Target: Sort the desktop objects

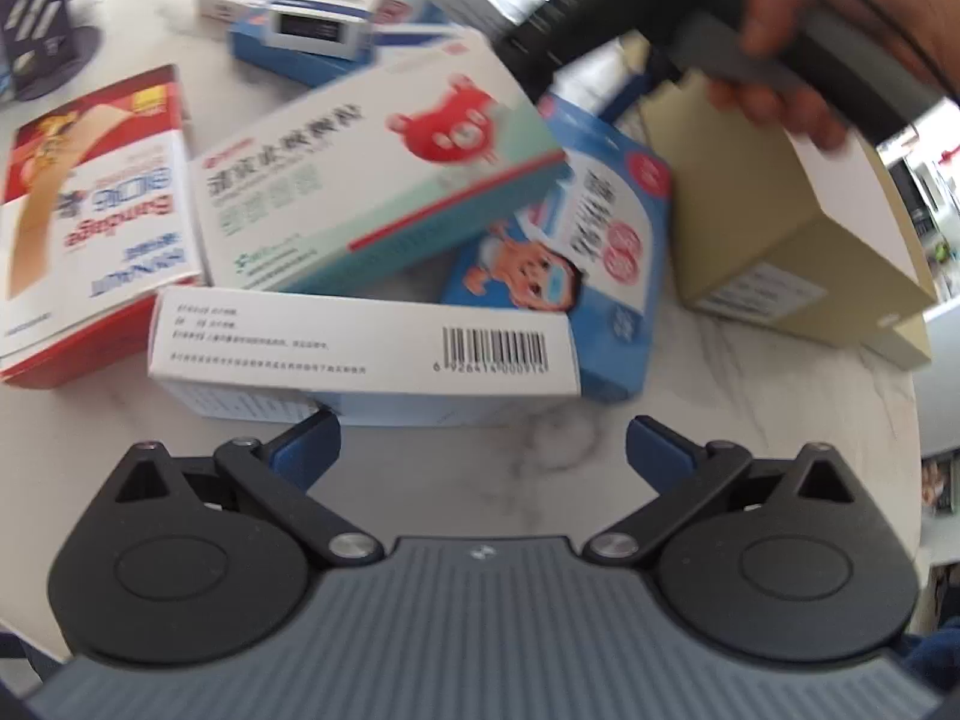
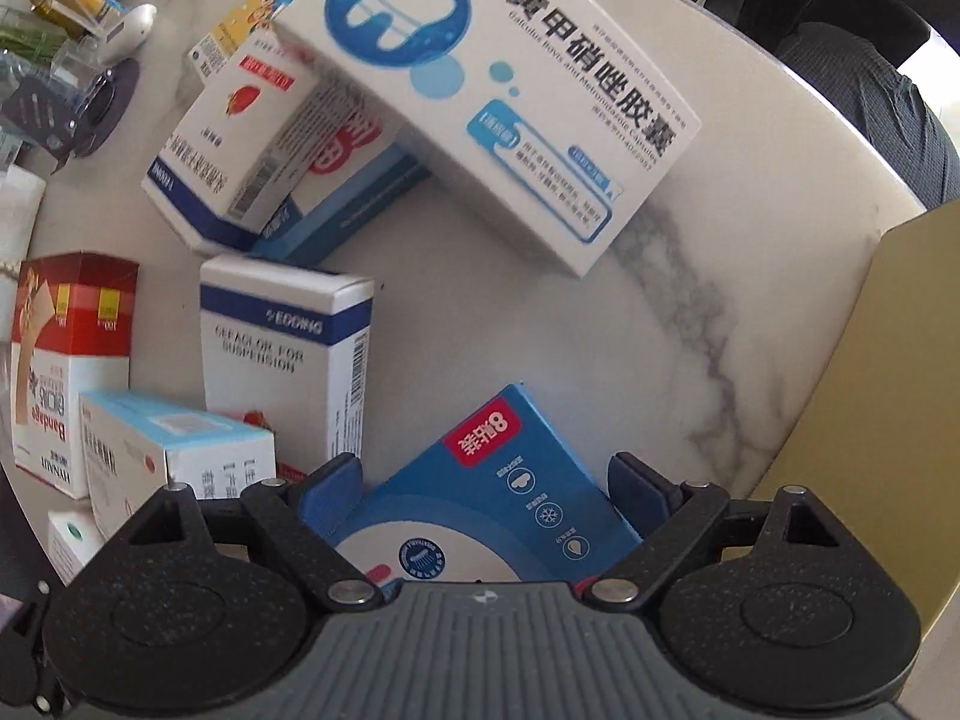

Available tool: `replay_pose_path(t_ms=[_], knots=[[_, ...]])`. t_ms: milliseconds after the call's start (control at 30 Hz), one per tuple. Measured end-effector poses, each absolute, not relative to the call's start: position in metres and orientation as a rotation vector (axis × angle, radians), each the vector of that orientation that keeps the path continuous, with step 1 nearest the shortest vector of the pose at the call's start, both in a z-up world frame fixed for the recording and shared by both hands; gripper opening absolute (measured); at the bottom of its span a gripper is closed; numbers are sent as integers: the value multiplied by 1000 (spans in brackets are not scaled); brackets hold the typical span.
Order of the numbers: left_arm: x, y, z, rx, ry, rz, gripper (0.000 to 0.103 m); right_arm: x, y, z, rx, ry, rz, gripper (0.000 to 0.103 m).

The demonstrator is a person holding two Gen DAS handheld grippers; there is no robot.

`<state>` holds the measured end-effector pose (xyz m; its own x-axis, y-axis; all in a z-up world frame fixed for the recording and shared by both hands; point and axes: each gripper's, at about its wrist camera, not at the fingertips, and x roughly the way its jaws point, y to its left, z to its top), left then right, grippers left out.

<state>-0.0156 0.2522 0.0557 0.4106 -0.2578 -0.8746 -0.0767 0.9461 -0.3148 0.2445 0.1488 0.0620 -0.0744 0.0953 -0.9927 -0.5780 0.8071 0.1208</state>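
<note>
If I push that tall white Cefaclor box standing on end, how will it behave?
The Cefaclor box stands upright on a narrow end, so it would probably tip rather than slide. It looks like thin printed carton, likely light and easy to dent. A bandage box and a pale blue box stand close beside it, so it may knock them.

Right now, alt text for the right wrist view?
The open right tool points down over a blue box lying between its fingers on a marble table. More medicine boxes crowd the left, including a large white tooth-logo box.
</note>
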Motion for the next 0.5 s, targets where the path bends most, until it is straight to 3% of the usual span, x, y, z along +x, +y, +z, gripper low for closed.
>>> replay_pose_path(t_ms=[500], knots=[[-29, 279, 55, -300, 1085, -89, 103, 175, 151, 73, -417, 1547, 640, 91]])
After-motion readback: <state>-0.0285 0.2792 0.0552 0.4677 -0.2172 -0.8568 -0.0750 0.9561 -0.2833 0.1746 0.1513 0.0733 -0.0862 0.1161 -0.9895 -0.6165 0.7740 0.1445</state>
